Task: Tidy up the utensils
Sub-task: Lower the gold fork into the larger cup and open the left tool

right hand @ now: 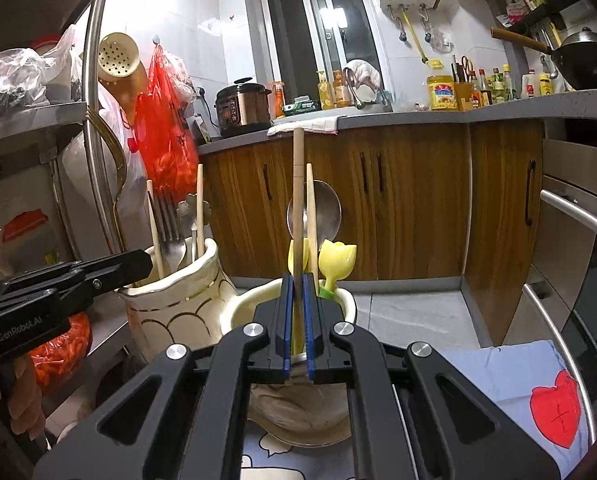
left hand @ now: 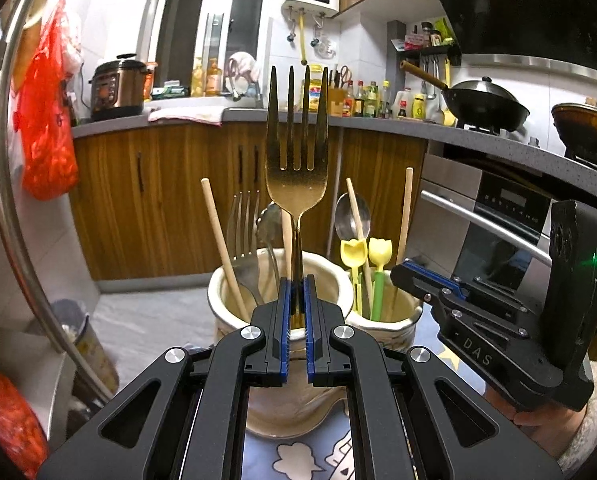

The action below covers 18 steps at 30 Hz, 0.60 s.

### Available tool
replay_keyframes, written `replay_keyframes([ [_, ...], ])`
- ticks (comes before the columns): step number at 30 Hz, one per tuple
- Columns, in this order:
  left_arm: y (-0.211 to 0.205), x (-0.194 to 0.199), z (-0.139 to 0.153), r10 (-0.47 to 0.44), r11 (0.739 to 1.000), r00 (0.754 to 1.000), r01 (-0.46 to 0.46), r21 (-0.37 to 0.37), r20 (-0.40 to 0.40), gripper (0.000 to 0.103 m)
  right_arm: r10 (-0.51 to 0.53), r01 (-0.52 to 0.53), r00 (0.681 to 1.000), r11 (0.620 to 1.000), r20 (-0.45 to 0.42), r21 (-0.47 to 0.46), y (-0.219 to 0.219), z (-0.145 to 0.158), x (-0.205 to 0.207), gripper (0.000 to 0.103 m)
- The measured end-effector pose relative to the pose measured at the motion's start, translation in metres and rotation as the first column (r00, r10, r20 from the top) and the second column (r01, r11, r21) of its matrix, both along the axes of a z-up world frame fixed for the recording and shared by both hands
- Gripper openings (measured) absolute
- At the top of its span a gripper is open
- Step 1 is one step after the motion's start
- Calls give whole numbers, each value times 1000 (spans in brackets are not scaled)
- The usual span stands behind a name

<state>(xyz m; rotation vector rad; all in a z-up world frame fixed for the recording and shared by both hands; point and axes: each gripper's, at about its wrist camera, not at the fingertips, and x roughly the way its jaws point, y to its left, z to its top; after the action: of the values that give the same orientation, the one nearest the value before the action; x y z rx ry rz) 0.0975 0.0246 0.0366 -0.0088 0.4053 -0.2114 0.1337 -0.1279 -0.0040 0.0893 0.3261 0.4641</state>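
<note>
Tongs clamped: left tongs (left hand: 297, 294) on gold fork (left hand: 296, 160), right tongs (right hand: 297, 292) on chopstick (right hand: 297, 200), above crowded jars (left hand: 322, 276).

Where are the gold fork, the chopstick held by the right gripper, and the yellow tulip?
gold fork (left hand: 296, 188), left wrist view, bowl below the tines
chopstick (right hand: 298, 200), right wrist view, mid-shaft
yellow tulip (right hand: 337, 258), right wrist view, flower head

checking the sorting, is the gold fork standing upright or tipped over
Upright. The gold fork stands tines-up, its handle clamped between the left gripper's blue pads, right above the left-hand ceramic holder.
</note>
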Motion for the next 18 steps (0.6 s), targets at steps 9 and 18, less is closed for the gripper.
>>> replay_keyframes([
  [9, 2, 3, 1, 3, 1000, 1000, -3, -5, -3, 7, 9, -10, 999, 1000, -42, -14, 2, 1, 7, 5],
  [18, 2, 4, 3, 0, 1000, 1000, 0, -6, -7, 15, 23, -23, 997, 1000, -75, 0, -1, 2, 10, 17],
])
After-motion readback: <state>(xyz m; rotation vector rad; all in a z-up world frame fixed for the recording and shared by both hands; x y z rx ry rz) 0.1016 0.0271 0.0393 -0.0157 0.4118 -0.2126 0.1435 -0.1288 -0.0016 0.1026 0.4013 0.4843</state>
